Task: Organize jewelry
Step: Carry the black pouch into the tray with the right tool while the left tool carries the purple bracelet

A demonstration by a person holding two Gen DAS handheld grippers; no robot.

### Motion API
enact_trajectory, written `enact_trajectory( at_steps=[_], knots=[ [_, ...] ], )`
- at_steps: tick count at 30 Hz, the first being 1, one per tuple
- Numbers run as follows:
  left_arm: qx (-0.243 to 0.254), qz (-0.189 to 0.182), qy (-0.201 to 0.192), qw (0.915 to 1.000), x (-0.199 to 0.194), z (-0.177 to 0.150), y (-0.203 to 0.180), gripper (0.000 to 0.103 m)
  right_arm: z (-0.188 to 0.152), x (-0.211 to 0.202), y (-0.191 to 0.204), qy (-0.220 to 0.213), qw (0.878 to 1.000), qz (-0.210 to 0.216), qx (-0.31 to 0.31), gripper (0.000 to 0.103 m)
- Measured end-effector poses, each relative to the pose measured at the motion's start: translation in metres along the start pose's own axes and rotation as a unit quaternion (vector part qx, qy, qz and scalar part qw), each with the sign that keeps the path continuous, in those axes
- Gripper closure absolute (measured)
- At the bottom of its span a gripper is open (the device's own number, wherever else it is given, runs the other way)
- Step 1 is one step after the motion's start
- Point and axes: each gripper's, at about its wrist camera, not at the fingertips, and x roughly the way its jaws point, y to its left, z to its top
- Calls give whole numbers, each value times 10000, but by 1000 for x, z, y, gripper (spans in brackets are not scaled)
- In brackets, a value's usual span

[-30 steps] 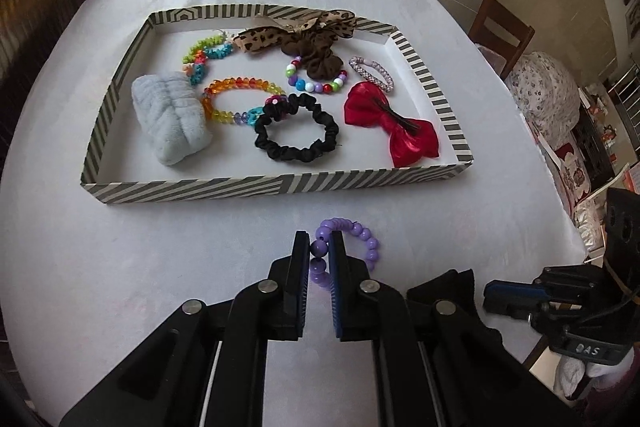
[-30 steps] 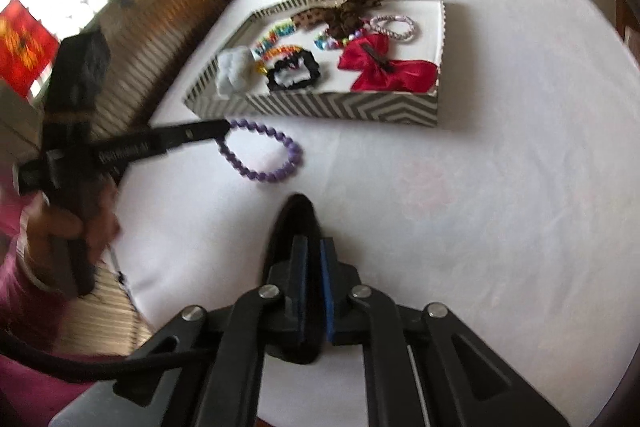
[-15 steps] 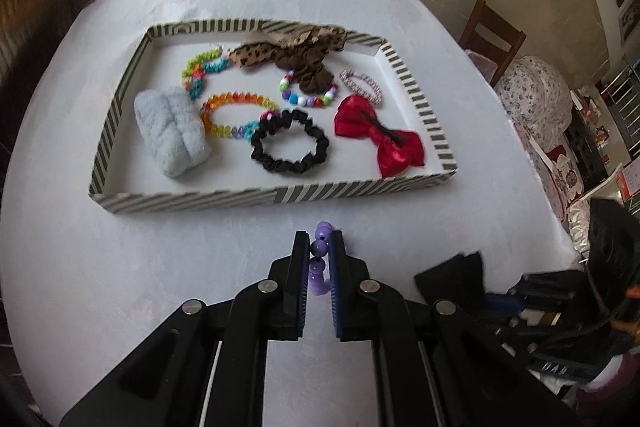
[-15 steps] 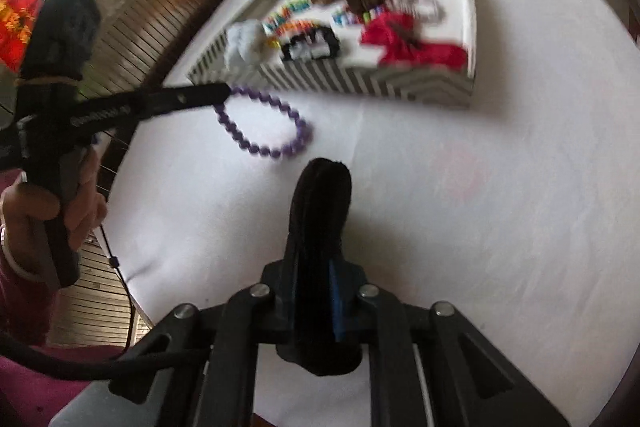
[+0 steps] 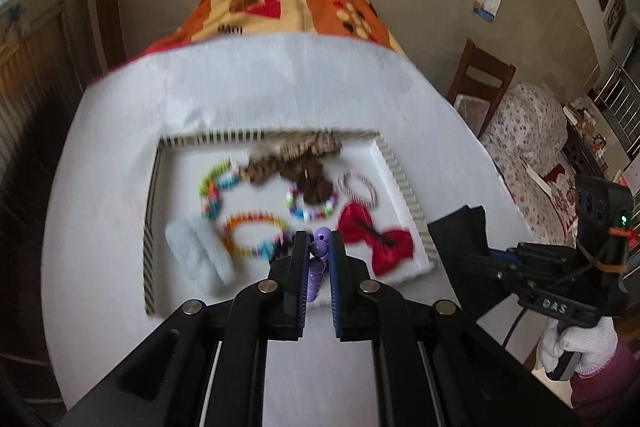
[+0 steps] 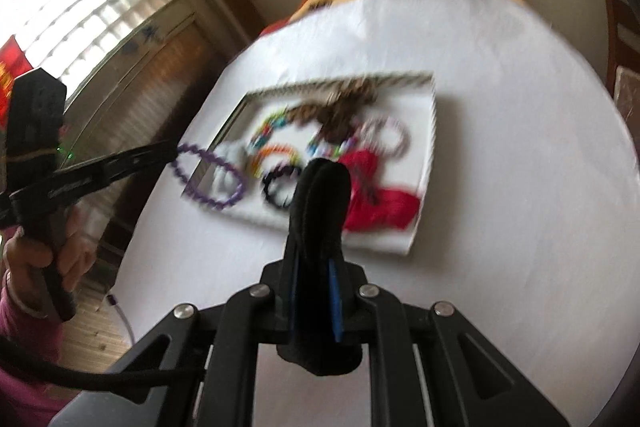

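Note:
My left gripper (image 5: 318, 255) is shut on a purple bead bracelet (image 5: 321, 235), held in the air over the near side of the striped tray (image 5: 404, 179). In the right wrist view the purple bead bracelet (image 6: 200, 151) hangs as a loop from the left gripper's fingertips (image 6: 170, 149), over the striped tray's (image 6: 433, 131) left corner. My right gripper (image 6: 316, 251) is shut on a black fabric band (image 6: 322, 195), which stands up between its jaws and hides the tips. From the left, the black fabric band (image 5: 460, 231) shows just right of the tray.
Lying in the tray are a red bow (image 5: 376, 239), a leopard-print bow (image 5: 296, 163), a pale blue scrunchie (image 5: 196, 255) and several bead bracelets. The round white table (image 5: 120, 187) drops off all around. A wooden chair (image 5: 484, 79) stands at the right.
Both grippers have risen and moved toward the tray. The purple bracelet has left the table and now hangs over the tray's near edge. The black band has been lifted too.

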Motion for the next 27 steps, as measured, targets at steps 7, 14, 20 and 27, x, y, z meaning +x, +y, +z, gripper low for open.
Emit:
enact_trajectory(
  at_steps=[7,14,20,27],
  knots=[
    [-78,99,52,9999,41,37,10,103,61,44,-34,44,9984,-526,190,90],
    [-454,186,389,9980,101,46,32,103,105,112,-62,470,9946,-902,183,90],
    [-731,496,662,9939,126,29,57,103,121,157,-82,795,9903,-1142,20,87],
    [-830,629,644,9925,126,15,64,95,123,145,-80,413,9959,-798,46,57]
  ],
)
